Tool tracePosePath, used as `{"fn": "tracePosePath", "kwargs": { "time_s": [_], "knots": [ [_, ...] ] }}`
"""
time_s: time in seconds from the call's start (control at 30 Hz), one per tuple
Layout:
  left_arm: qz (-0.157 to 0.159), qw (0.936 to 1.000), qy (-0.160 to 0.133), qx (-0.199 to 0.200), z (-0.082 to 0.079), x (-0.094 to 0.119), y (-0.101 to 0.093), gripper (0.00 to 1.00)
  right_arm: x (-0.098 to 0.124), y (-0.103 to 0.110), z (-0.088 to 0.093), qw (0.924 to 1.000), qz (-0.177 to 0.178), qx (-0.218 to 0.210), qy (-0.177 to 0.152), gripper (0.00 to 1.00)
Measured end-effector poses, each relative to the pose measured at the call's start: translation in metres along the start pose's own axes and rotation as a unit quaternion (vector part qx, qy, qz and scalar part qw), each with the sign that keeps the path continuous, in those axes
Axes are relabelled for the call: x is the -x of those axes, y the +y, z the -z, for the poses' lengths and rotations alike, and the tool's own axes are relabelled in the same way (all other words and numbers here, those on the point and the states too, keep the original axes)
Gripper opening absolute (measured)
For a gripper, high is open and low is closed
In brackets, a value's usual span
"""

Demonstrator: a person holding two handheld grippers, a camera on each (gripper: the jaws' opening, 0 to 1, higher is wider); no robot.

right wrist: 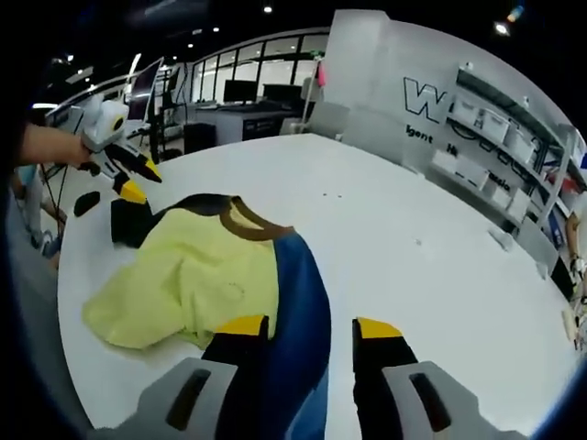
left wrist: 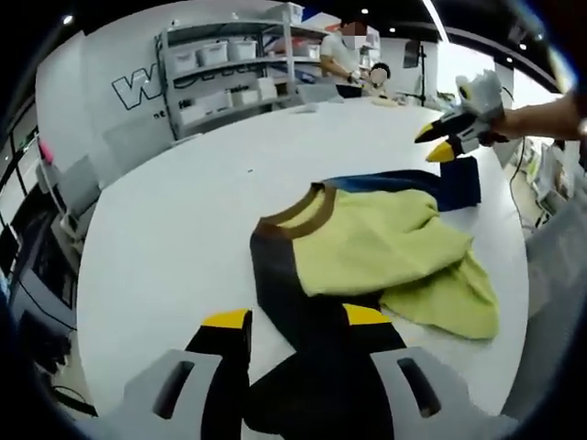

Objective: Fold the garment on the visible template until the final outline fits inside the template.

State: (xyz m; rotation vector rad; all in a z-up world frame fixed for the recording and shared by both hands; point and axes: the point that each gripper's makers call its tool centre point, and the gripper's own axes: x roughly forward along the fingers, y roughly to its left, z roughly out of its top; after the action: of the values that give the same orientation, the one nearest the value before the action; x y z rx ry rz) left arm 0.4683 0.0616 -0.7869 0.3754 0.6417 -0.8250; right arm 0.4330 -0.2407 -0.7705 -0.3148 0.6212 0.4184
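A garment (left wrist: 367, 247) with a yellow-green body, a brown collar (left wrist: 298, 213), one dark navy sleeve and one blue sleeve lies rumpled on the white table (left wrist: 183, 220). In the left gripper view my left gripper (left wrist: 296, 317) is open, and the dark sleeve (left wrist: 293, 302) runs between its jaws. My right gripper (left wrist: 437, 143), held by a hand, hovers above the blue sleeve's far end (left wrist: 454, 183). In the right gripper view my right gripper (right wrist: 310, 325) is open over the blue sleeve (right wrist: 298, 293). There the garment (right wrist: 183, 275) spreads to the left, with my left gripper (right wrist: 136, 180) beyond it.
Shelves with white bins (left wrist: 229, 64) and people (left wrist: 353, 55) stand past the table's far side. Desks with monitors (right wrist: 238, 101) and another shelf unit (right wrist: 495, 128) line the room. The table edge (right wrist: 64, 275) curves close to the garment's left.
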Motion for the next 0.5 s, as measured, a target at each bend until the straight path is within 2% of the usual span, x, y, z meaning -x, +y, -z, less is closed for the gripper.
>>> {"fn": "tracePosePath", "kwargs": {
  "time_s": [0.17, 0.33, 0.4, 0.5],
  "knots": [
    [0.002, 0.9999, 0.008, 0.011, 0.0, -0.012, 0.004, 0.35, -0.013, 0.002, -0.001, 0.9999, -0.008, 0.005, 0.005, 0.29],
    [0.005, 0.9993, 0.025, 0.027, 0.008, -0.025, 0.006, 0.32, -0.027, 0.002, 0.0, 0.9997, -0.018, 0.007, 0.017, 0.29],
    [0.005, 0.9985, 0.031, 0.045, 0.01, -0.031, 0.008, 0.31, -0.034, 0.001, 0.002, 0.9994, -0.022, 0.008, 0.025, 0.3],
    [0.003, 0.998, 0.036, 0.052, 0.011, -0.035, 0.009, 0.31, -0.044, 0.0, 0.007, 0.999, -0.026, 0.0, 0.036, 0.3]
  ]
}}
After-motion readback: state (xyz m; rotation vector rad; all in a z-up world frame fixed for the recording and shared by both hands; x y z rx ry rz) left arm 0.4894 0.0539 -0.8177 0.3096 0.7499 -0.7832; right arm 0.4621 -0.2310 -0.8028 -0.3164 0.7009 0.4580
